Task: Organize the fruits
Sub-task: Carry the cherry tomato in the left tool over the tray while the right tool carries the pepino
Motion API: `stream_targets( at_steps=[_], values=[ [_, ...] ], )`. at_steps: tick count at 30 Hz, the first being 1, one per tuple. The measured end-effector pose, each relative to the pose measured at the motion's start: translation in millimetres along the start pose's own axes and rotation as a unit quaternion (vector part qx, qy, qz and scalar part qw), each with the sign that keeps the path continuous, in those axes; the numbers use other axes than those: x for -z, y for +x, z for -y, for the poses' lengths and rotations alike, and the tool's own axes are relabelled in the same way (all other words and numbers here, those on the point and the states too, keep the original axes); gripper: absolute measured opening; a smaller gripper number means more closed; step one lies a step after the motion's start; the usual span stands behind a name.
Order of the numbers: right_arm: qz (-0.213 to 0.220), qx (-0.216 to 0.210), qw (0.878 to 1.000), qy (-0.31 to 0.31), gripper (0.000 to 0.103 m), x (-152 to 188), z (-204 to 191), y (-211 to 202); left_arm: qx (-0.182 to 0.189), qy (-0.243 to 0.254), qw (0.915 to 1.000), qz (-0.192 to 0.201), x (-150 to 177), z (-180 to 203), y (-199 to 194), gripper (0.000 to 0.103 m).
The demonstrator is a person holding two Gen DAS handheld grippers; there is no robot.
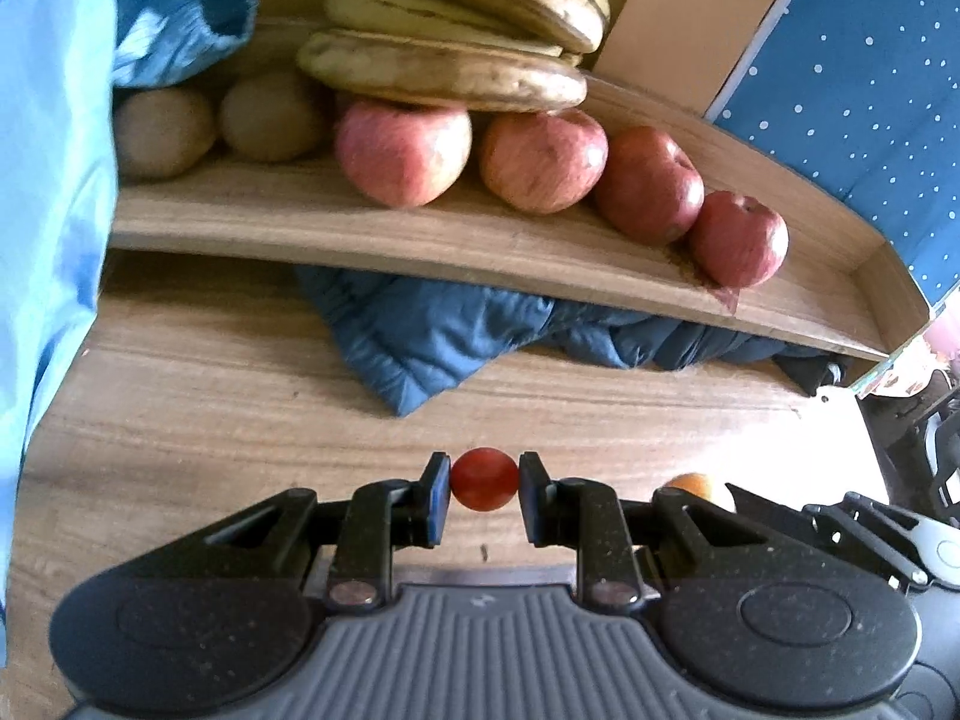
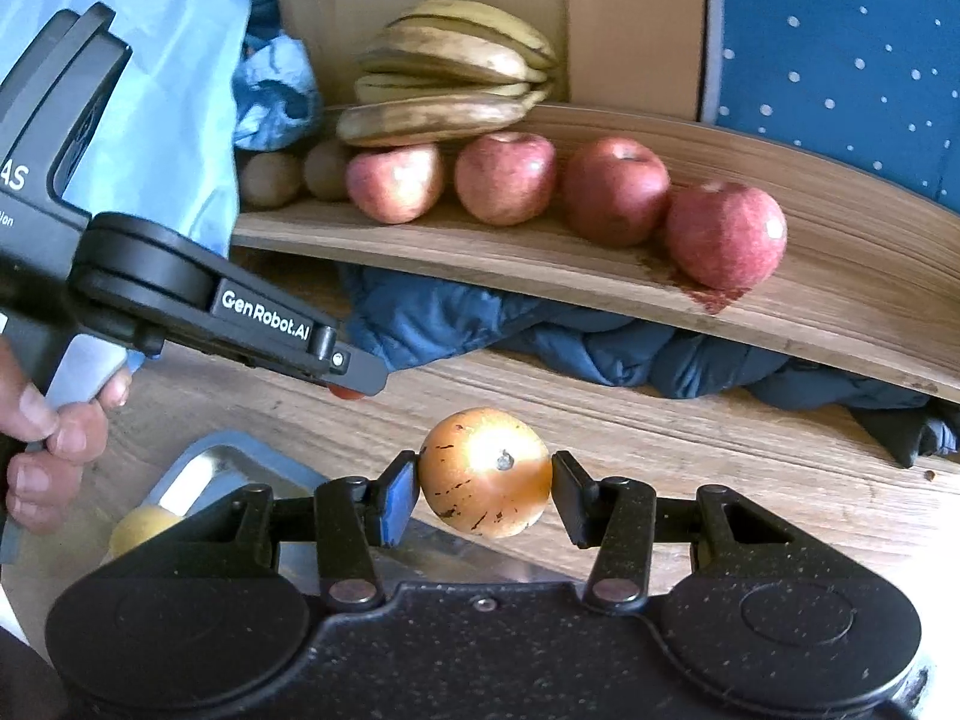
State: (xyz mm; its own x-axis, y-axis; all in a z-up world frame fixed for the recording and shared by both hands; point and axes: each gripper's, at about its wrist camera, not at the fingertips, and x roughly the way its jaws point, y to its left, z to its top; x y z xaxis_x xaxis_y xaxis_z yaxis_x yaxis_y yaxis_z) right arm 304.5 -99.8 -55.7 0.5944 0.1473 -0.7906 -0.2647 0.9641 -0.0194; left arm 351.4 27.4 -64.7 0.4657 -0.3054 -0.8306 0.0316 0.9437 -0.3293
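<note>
My left gripper (image 1: 483,495) is shut on a small red round fruit (image 1: 483,478), held above the wooden table (image 1: 240,396). My right gripper (image 2: 485,495) is shut on an orange round fruit with dark specks (image 2: 485,471). Ahead, a raised wooden shelf (image 1: 420,234) carries a row of several red apples (image 1: 543,159), two brown kiwis (image 1: 271,117) at its left and a bunch of bananas (image 1: 456,30) resting above them. In the right wrist view the left gripper's body (image 2: 198,294) crosses the left side, held by a person's hand (image 2: 42,444).
A dark blue quilted cloth (image 1: 432,336) lies under the shelf. A metal tray (image 2: 228,468) with a yellow fruit (image 2: 141,531) sits on the table at the lower left of the right wrist view. A light blue sleeve (image 1: 48,180) fills the left. A blue dotted panel (image 2: 840,60) stands behind.
</note>
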Motion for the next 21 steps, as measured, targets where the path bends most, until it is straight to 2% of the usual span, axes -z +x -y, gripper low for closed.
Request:
stream_targets(
  at_steps=[10,21],
  values=[
    [-0.001,-0.009,1.0,-0.011,0.05,9,-12,-10,0.006,0.008,0.9997,-0.022,20,1,-6,0.026],
    [-0.018,0.021,0.999,0.019,0.05,35,-1,-29,0.032,0.046,0.9973,-0.046,30,30,1,0.026]
  ],
)
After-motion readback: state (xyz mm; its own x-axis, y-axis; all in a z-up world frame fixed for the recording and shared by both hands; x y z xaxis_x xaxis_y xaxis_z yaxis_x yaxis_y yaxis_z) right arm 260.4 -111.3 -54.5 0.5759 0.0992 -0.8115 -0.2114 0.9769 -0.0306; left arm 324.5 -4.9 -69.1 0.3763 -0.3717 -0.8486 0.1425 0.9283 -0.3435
